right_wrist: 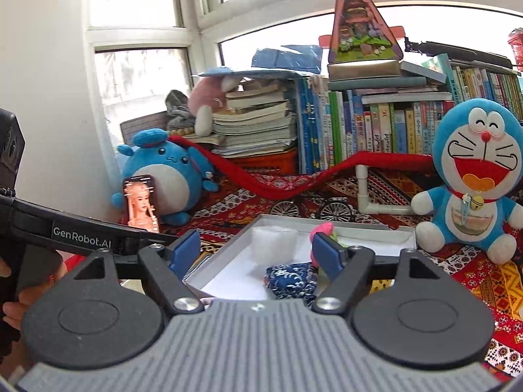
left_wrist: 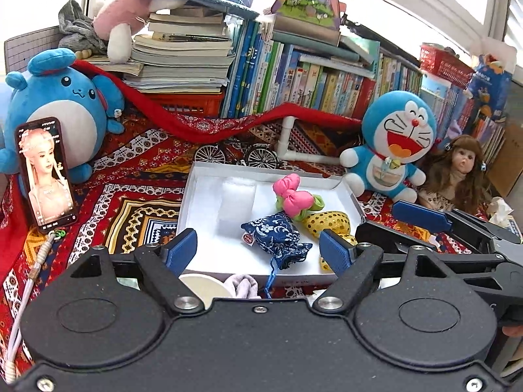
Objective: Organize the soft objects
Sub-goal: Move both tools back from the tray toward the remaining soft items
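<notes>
**Grippers clear of the box, soft pieces lying inside it**

Cloth comes first: the patterned tablecloth (left_wrist: 137, 176) covers the whole work surface, backed by a row of books (left_wrist: 313, 81), a round blue plush (left_wrist: 62, 98) at the left and a blue cat plush (left_wrist: 397, 143) at the right. In the middle sits the shallow white box (left_wrist: 193, 196), and that is where I judge the soft things belong.

Inside it I count a white foam block (left_wrist: 237, 202), a pink and green fabric bow (left_wrist: 289, 196), a yellow sequinned piece (left_wrist: 327, 223) and, nearest me, a blue floral drawstring pouch (left_wrist: 278, 236) whose cord trails over the front wall. Just outside the front wall I see a pale round object (left_wrist: 204, 285) and a bit of grey fabric (left_wrist: 243, 285), partly hidden by my own tool; what they are I cannot tell.

My left gripper (left_wrist: 258, 248) hangs over the near edge, jaws spread wide with nothing in them; the pouch merely shows in the gap. My right gripper (right_wrist: 256, 251) is likewise wide apart and empty, hovering just beside the left one.

If the grey fabric is next, I would bring one gripper down alone, keep the other back so the tools do not knock together, and pinch the bulk of the fabric, not a loose fold. I would also steer clear of the pouch cord, since a snag could drag the pouch out.
</notes>
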Demonstrator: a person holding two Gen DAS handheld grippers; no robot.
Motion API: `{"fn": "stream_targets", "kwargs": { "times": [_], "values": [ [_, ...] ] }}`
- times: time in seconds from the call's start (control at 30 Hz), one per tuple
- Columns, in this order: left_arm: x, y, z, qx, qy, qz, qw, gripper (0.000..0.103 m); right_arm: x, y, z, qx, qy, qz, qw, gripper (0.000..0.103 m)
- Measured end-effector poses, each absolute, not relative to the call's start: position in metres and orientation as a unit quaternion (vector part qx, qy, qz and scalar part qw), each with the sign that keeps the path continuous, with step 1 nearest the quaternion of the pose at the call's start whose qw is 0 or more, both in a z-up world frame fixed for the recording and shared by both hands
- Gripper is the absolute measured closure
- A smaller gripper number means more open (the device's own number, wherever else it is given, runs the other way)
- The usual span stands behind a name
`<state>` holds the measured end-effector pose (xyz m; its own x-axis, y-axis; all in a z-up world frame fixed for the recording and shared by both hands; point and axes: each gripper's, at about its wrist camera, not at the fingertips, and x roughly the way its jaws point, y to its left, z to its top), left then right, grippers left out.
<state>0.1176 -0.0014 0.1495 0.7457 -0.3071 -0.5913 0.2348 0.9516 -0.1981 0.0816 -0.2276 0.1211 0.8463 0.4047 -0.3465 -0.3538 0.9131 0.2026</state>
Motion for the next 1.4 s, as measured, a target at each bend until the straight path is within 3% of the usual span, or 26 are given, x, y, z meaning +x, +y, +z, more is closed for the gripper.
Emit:
{"fn": "stream_targets", "kwargs": {
  "times": [0.6,0.87,1.4],
  "values": [
    [0.067,0.029,0.125,-0.056,0.269,-0.148,0.950,0.015,0.062,-0.212,0.108,0.051,0.193,0.226,0.953,0.013],
    [0.046,0.044,0.118,-0.056,0.258,-0.155,0.952,0.005,0.055,-0.207,0.102,0.044,0.192,0.240,0.950,0.009],
    [0.037,0.093,0.106,-0.087,0.258,-0.104,0.957,0.003,0.051,-0.194,0.088,0.008,0.202,0.240,0.950,0.003]
  ]
}}
